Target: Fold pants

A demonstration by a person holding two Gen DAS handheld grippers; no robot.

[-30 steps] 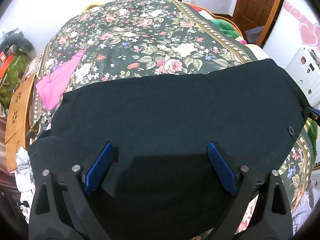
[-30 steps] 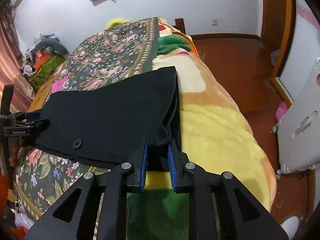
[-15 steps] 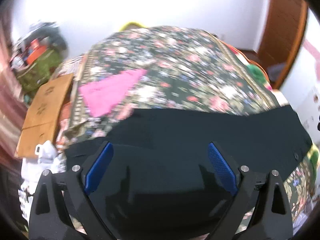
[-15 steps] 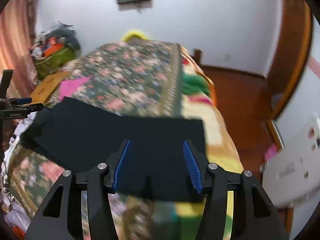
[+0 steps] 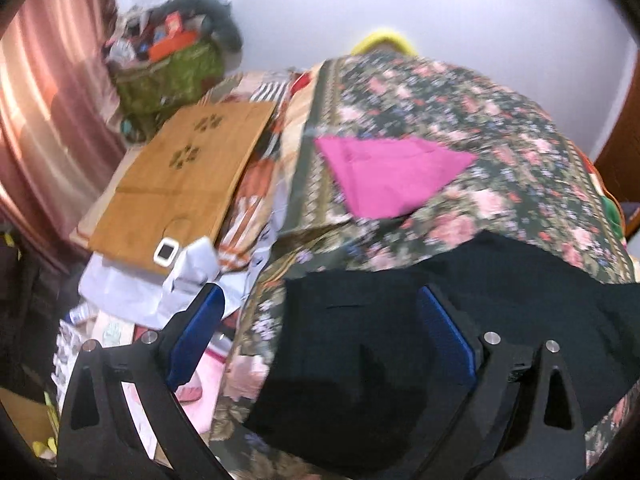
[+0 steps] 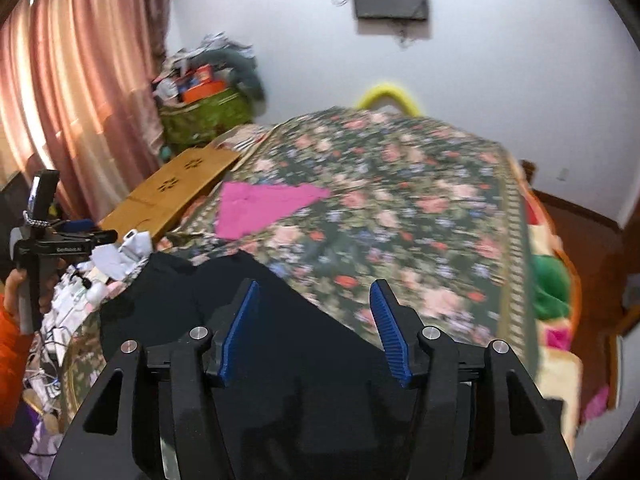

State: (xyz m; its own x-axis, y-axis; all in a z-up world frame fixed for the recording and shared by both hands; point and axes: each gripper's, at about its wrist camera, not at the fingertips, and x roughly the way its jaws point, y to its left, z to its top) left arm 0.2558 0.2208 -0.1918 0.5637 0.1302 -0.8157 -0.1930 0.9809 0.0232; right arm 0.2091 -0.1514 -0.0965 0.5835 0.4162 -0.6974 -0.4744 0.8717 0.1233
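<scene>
The black pants [image 5: 400, 344] lie flat on the floral bedspread [image 5: 460, 120] at the near edge of the bed. They also show in the right wrist view [image 6: 224, 292]. My left gripper [image 5: 320, 328] is open and empty, hovering over the pants' left end, with its left finger past the bed's edge. My right gripper [image 6: 314, 328] is open and empty above the pants. The left gripper's body [image 6: 48, 240] shows at the far left of the right wrist view, held in a hand.
A pink cloth [image 5: 392, 172] lies on the bedspread [image 6: 400, 200] beyond the pants; it also shows in the right wrist view [image 6: 260, 208]. A wooden board [image 5: 180, 188] and clutter sit left of the bed. A pink curtain [image 6: 72, 80] hangs at left.
My right gripper let go of the pants' edge, opened and rose. Both grippers swung left along the pants. The pants now lie still on the bed.
</scene>
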